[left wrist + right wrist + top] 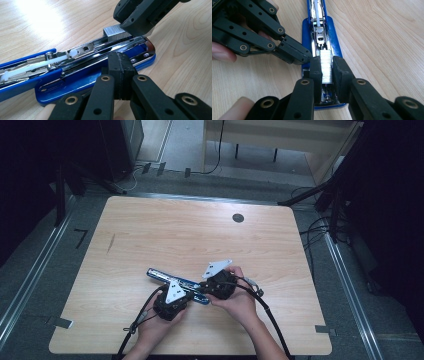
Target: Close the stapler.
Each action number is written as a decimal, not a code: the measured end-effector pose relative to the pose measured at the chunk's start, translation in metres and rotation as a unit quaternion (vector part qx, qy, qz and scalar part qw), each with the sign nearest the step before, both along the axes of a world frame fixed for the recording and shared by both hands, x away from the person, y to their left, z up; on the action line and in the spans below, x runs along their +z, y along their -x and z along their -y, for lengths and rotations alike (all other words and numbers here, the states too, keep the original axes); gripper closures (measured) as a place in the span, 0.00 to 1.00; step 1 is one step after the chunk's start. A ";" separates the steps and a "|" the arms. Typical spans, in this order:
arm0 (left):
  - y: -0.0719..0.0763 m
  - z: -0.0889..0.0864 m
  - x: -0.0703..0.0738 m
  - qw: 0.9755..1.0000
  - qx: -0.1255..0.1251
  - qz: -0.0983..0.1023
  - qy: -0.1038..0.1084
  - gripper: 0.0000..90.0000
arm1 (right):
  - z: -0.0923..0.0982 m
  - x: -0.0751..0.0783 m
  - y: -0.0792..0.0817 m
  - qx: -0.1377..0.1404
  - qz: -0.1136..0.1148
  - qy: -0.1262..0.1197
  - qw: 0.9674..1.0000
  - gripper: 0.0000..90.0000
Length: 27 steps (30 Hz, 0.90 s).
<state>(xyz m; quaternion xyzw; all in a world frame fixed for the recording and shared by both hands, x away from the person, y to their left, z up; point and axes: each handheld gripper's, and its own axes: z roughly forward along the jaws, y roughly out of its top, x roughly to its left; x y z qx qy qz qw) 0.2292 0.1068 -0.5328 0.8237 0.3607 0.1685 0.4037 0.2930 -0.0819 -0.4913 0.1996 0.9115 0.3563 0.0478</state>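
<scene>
The right gripper (327, 68), its black jaws clamped on a silvery block of staples (327, 66), holds the strip above the open channel of a blue stapler (335, 53), apparently lining it up to drop into the magazine. Beside it, the left gripper (122, 72), jaws pressed together with nothing between them, bears on the stapler's blue base (75, 86), likely pinning it so it cannot slide. The stapler lies opened flat near the front middle of the pale wood-grain table (150, 230), its chromed steel rail glinting and a white plastic pusher (73, 53) drawn back along the track. The staples look ribbed and brittle.
</scene>
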 end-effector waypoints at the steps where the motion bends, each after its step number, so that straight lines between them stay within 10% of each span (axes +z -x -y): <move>1: 0.000 0.000 0.000 1.000 0.000 0.000 0.000 1.00 | 0.000 0.000 0.000 0.002 0.000 0.000 1.000 0.89; 27: 0.000 0.000 0.000 1.000 -0.001 0.001 -0.001 1.00 | -0.004 0.002 -0.007 0.027 -0.010 0.015 0.999 0.89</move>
